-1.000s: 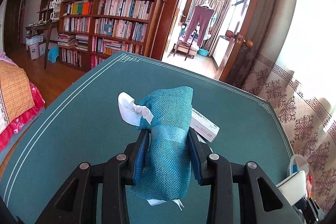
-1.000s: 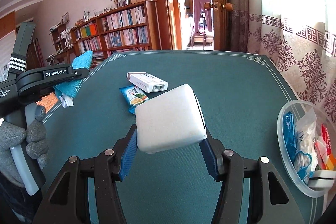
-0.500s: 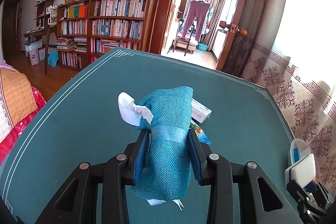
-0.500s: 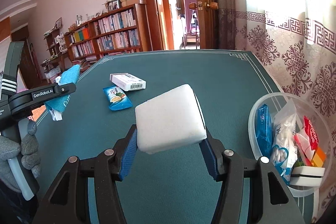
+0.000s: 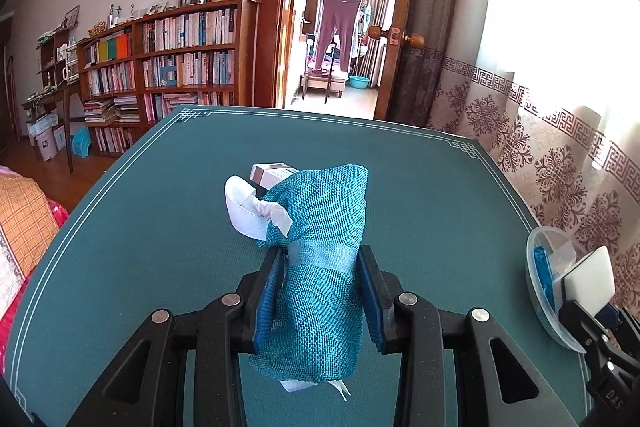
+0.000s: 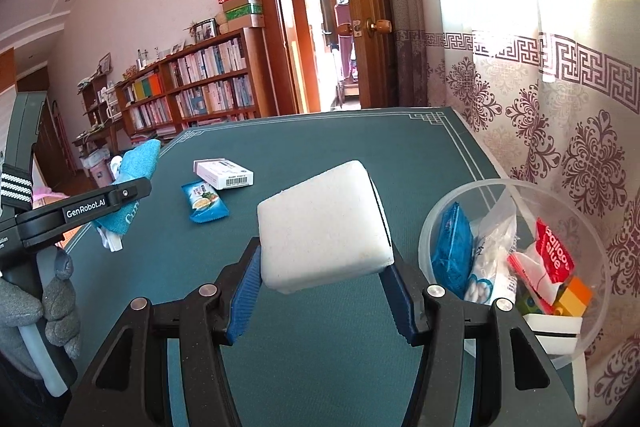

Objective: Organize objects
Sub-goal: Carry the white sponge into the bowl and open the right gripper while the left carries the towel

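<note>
Several packets already sit in the bowl [image 6: 440,223]. The right hand-held gripper [image 6: 326,291] holds a sponge [image 6: 324,227], the left hand-held gripper [image 5: 322,297] a cloth pouch [image 5: 320,267]; a box [image 6: 224,173] and snack packet [image 6: 205,202] remain on the worktop [image 6: 320,367].

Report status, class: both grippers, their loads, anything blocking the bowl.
Left gripper shut on teal cloth bundle. Right gripper shut on white sponge. Clear bowl beside it, part full; path clear.
</note>
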Demonstrator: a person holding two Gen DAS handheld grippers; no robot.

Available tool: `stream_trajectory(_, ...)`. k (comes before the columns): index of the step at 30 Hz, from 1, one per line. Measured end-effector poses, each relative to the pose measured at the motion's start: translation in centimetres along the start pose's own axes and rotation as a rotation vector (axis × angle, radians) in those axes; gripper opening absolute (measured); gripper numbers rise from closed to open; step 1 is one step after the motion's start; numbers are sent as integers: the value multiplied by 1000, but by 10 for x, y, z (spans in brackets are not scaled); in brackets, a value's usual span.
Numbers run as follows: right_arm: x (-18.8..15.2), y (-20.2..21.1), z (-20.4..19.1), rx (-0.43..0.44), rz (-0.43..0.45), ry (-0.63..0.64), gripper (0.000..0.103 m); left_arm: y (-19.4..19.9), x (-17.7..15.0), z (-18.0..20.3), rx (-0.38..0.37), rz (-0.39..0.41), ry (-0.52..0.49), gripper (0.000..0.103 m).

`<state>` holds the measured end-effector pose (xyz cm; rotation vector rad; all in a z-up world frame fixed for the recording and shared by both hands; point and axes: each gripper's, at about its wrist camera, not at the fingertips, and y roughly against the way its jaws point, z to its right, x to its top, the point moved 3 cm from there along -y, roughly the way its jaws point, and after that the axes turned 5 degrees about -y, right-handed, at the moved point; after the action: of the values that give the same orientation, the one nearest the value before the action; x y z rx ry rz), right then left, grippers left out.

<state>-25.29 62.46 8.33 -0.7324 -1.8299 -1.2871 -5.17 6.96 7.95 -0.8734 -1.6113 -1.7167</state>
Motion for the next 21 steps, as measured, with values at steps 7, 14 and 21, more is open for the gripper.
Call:
stream_trajectory(7,10,8,36,-60,30,-63,58,-13,-4,25,-51,-27,-53,39)
stream_trajectory(14,20,15,82,-142,51,-145,58,-24,-4,57,-127,-63,-119,39)
stream_trajectory(21,27,8,132,-249,33,-239,58,-26,1,87,-210,-75,-167,39)
